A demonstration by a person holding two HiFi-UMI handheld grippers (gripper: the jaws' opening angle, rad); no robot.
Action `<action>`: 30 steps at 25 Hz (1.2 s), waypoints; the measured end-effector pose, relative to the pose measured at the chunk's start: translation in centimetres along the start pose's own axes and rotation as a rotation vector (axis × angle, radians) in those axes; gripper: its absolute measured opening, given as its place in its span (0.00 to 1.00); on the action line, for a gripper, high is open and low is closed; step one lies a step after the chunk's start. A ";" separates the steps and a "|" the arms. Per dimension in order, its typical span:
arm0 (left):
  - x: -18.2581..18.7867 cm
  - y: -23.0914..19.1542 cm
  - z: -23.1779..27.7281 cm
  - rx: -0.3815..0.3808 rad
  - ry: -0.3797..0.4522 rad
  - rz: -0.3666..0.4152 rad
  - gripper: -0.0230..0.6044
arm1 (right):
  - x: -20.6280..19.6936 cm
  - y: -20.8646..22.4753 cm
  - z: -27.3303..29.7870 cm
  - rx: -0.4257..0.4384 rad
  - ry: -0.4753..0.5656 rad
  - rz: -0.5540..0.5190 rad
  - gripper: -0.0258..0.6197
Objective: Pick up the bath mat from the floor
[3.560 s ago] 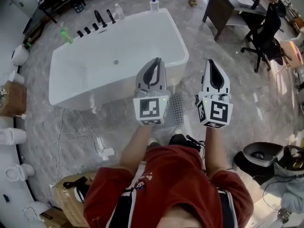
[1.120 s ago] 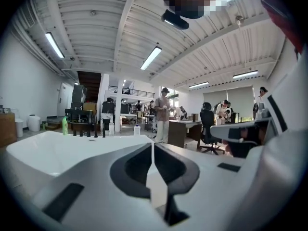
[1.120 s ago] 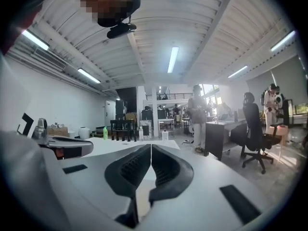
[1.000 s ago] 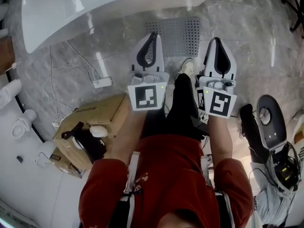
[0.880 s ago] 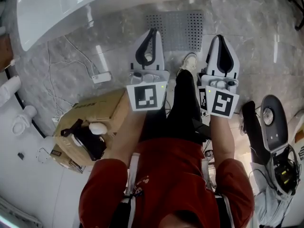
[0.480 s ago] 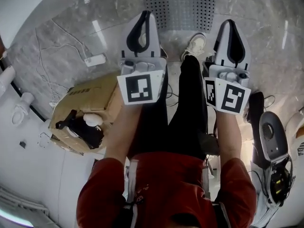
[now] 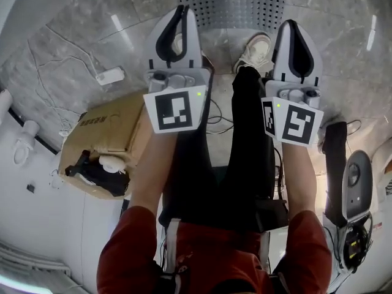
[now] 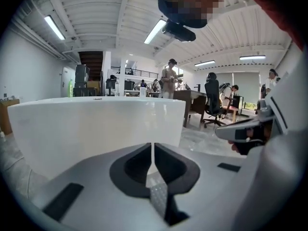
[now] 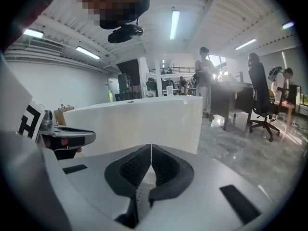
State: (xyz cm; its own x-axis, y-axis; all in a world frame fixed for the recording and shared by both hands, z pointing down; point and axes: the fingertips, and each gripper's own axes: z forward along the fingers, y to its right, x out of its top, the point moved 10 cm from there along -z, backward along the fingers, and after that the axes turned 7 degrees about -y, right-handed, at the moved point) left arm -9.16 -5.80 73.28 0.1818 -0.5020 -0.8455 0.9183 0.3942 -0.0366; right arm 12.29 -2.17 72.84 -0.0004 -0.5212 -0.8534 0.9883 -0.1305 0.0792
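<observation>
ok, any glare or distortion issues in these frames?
Head view: fisheye bends the scene at the edges; light streaks glare on the marble floor, but the bath mat is legible, cropped by the top edge. Left gripper view: heavy barrel distortion, black corners, bathtub wall bright but not blown out. Right gripper view: same vignette; ceiling light blooms slightly.

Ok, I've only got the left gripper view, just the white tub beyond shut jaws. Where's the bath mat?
Observer: The head view shows the grey perforated bath mat flat on the floor, just beyond the person's white shoe.
Operator: Is the right one holding anything?
Observer: No, the right hand-held gripper is shut and empty.
Operator: Anything on my left?
Observer: A cardboard box stands left of the left hand-held gripper.
</observation>
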 end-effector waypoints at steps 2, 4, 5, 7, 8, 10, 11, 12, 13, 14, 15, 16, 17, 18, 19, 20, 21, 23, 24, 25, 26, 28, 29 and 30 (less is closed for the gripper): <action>-1.5 0.0 1.0 0.001 -0.006 0.000 0.08 | -2.0 0.3 0.9 0.001 -0.026 -0.003 0.06; -3.0 0.0 2.0 -0.003 -0.014 0.009 0.08 | -3.8 0.8 1.8 -0.003 -0.051 0.001 0.06; -3.7 0.0 2.6 -0.008 -0.019 0.016 0.08 | -4.6 1.0 2.3 -0.004 -0.062 0.001 0.06; -5.2 -0.1 3.9 -0.017 -0.038 0.030 0.08 | -6.0 1.1 3.5 0.001 -0.085 -0.006 0.06; -6.1 -0.1 4.6 -0.021 -0.052 0.034 0.08 | -6.8 1.0 4.1 0.007 -0.097 -0.011 0.06; -7.7 -0.4 6.0 -0.027 -0.076 0.030 0.08 | -8.2 0.8 5.4 0.020 -0.117 -0.018 0.06; -8.4 -0.6 6.7 -0.028 -0.082 0.027 0.08 | -8.9 0.7 6.0 0.024 -0.126 -0.019 0.06; -9.1 -0.8 7.3 -0.027 -0.087 0.025 0.08 | -9.6 0.7 6.6 0.027 -0.135 -0.020 0.06; -9.8 -1.0 7.9 -0.026 -0.094 0.026 0.08 | -10.3 0.6 7.2 0.027 -0.145 -0.023 0.06; -10.4 -1.1 8.5 -0.025 -0.103 0.025 0.08 | -10.9 0.7 7.8 0.026 -0.154 -0.028 0.06; -11.1 -1.3 9.0 -0.026 -0.113 0.022 0.08 | -11.6 0.7 8.4 0.025 -0.166 -0.035 0.06; -11.7 -1.4 9.5 -0.028 -0.122 0.018 0.08 | -12.4 0.8 9.1 0.022 -0.179 -0.042 0.06; -12.4 -1.6 10.0 -0.031 -0.131 0.018 0.08 | -13.2 0.9 9.8 0.020 -0.194 -0.046 0.06; -13.0 -1.7 10.4 -0.034 -0.144 0.021 0.08 | -14.0 1.1 10.4 0.017 -0.213 -0.044 0.06; -13.7 -1.8 10.8 -0.034 -0.159 0.025 0.08 | -14.8 1.3 11.0 0.013 -0.234 -0.038 0.06; -14.4 -1.9 11.2 -0.033 -0.176 0.027 0.08 | -15.6 1.5 11.5 0.010 -0.259 -0.028 0.06; -15.1 -2.0 11.5 -0.031 -0.191 0.028 0.08 | -16.4 1.7 12.0 0.006 -0.284 -0.018 0.06; -16.5 -2.4 12.0 -0.020 -0.215 0.030 0.08 | -17.9 2.1 12.9 -0.003 -0.324 -0.002 0.06; -17.3 -2.6 12.2 -0.013 -0.227 0.030 0.08 | -18.6 2.3 13.3 -0.009 -0.339 0.003 0.06; -18.1 -2.9 12.4 -0.005 -0.242 0.032 0.08 | -19.2 2.5 13.6 -0.016 -0.353 0.006 0.06; -19.0 -3.2 12.6 0.003 -0.260 0.034 0.08 | -19.8 2.8 14.0 -0.025 -0.366 0.009 0.06; -20.8 -3.8 13.1 0.025 -0.297 0.026 0.08 | -21.1 3.3 14.7 -0.040 -0.394 0.013 0.06; -21.6 -4.0 13.3 0.039 -0.314 0.021 0.08 | -21.7 3.6 15.0 -0.047 -0.409 0.013 0.06; -22.3 -4.1 13.6 0.052 -0.331 0.015 0.08 | -22.4 4.0 15.4 -0.053 -0.424 0.012 0.06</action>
State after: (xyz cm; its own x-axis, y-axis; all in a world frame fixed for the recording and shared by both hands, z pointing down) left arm -12.22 -6.70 99.55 0.2919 -0.7230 -0.6262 0.9298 0.3680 0.0086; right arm 13.86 -4.00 100.18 -0.0404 -0.8245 -0.5645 0.9950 -0.0845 0.0523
